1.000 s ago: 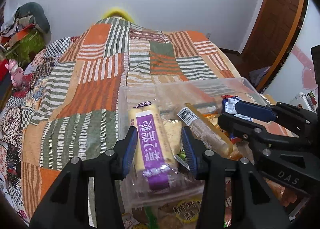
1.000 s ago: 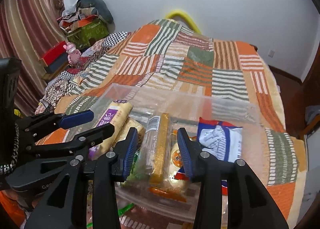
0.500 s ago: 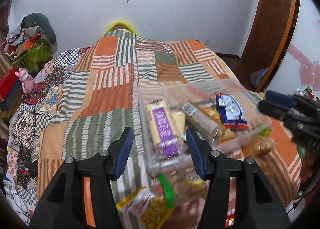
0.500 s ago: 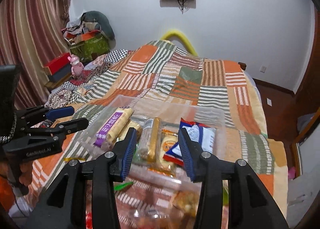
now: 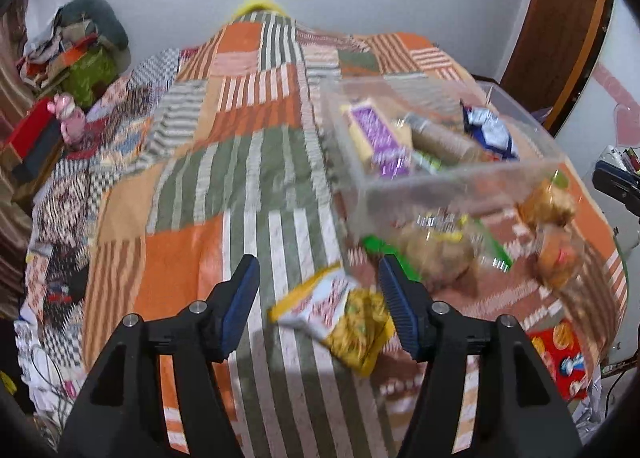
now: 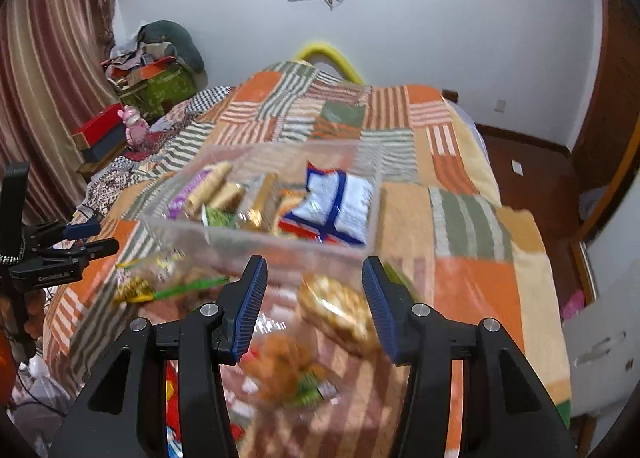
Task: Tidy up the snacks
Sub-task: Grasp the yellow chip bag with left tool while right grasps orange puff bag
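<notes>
A clear bin (image 5: 440, 182) of snacks is sitting on the bed (image 5: 240, 186) toward its right edge. Both the left gripper (image 5: 318, 308) and right gripper (image 6: 314, 304) are hovering over loose packets, jaws spreading wider, pinching nothing.

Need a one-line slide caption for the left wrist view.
Left gripper, jaws opening and empty, over a yellow snack packet on the quilt, clear bin of snacks beyond.

Even, moderately bright indoor light. Motion blur smears snacks (image 5: 344, 318) and quilt (image 5: 240, 162) in both views; near gripper fingers (image 6: 248, 298) sharp. Strong fisheye bending, dark vignette at corners. Soft shadows near.
</notes>
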The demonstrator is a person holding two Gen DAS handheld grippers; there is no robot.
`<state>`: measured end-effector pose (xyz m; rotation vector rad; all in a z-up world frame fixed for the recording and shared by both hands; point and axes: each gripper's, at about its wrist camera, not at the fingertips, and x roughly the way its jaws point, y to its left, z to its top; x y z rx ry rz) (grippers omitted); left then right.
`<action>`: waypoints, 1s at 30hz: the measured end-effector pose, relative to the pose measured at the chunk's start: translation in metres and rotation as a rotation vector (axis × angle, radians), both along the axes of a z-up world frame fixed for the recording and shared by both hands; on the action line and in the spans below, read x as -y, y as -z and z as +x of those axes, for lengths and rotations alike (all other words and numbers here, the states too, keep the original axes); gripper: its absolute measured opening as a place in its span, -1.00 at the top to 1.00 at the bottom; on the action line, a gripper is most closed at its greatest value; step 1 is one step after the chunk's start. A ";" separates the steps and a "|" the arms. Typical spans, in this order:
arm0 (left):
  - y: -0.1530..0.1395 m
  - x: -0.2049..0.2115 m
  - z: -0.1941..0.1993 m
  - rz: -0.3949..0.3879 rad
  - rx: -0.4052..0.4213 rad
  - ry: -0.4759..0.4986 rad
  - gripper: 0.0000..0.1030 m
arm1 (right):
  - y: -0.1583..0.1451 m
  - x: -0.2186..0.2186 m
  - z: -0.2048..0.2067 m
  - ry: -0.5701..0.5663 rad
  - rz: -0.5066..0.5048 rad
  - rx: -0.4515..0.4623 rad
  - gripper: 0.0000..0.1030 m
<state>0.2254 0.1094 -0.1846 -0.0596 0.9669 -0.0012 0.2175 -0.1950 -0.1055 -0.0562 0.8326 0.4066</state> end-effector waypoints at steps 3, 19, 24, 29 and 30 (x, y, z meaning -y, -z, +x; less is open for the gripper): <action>0.011 -0.004 -0.008 -0.023 -0.027 -0.016 -0.20 | 0.010 0.004 -0.009 -0.001 0.003 -0.031 0.10; 0.052 0.009 0.004 -0.101 -0.133 -0.018 -0.32 | 0.043 -0.011 -0.027 -0.077 -0.011 -0.114 -0.13; 0.064 0.009 0.011 -0.139 -0.137 -0.029 -0.45 | 0.053 -0.016 -0.027 -0.081 -0.032 -0.132 -0.27; 0.064 0.006 0.014 -0.137 -0.116 -0.052 -0.46 | 0.061 -0.021 -0.023 -0.088 -0.054 -0.143 -0.31; 0.064 0.005 0.015 -0.128 -0.109 -0.058 -0.45 | 0.063 -0.023 -0.022 -0.089 -0.057 -0.146 -0.31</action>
